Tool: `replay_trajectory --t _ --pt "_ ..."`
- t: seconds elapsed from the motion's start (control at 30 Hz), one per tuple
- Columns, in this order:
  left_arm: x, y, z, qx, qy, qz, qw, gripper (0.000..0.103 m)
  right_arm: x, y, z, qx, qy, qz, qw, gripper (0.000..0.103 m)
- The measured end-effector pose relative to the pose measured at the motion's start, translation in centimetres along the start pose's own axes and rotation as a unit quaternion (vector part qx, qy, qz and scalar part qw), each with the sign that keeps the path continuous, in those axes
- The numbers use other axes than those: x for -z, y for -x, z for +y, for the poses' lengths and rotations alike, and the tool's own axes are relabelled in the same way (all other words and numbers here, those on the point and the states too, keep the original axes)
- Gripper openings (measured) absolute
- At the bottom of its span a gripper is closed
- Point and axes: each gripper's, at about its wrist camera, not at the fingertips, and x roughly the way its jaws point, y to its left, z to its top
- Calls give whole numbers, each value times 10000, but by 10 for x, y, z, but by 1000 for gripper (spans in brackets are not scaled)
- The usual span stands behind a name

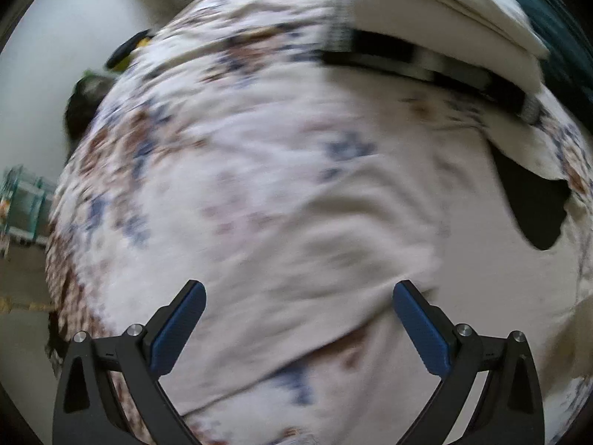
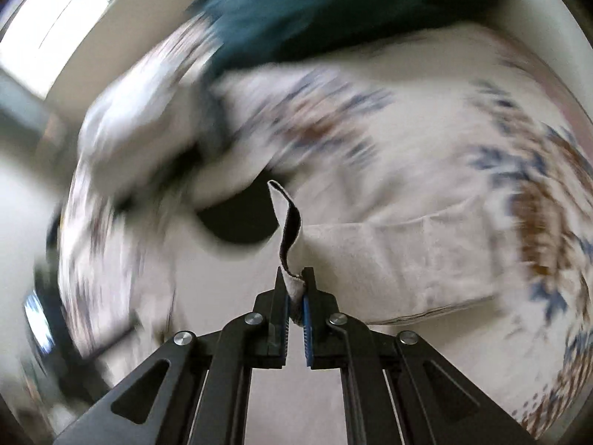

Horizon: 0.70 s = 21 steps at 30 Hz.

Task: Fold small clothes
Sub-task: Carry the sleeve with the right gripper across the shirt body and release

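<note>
A flowered bedsheet [image 1: 229,170] covers the surface; a dark teal cloth [image 2: 333,11] lies at its far edge.

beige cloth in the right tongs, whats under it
The right tongs pinch the beige cloth, which lies on a floral bedspread. What is beneath the cloth's middle is covered.

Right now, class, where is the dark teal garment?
In the right wrist view the dark teal garment lies at the top, beyond the floral sheet; in the left wrist view it fills the upper right corner beside the white folded cloth.

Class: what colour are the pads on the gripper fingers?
Blue pads, clearest in the left wrist view.
</note>
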Motion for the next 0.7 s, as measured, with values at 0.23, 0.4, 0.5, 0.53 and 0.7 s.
replay_trajectory --t 0.23,0.4,0.5,0.53,0.7 --pt "57 2 95 -361 683 460 9959 103 129 -42 90 -37 1728 1016 9797 6" --pt "85 -8 128 -528 955 715 9915 103 197 -55 115 37 2496 1337 9591 6" --pt "95 -14 134 -610 971 771 9904 103 226 -57 124 164 2838 1324 9496 6" --pt "96 -13 136 -617 973 772 9903 103 226 -60 123 179 2850 1336 9490 6" --pt "107 -12 144 -630 1041 811 9893 103 243 -59 128 250 2897 1406 9464 6"
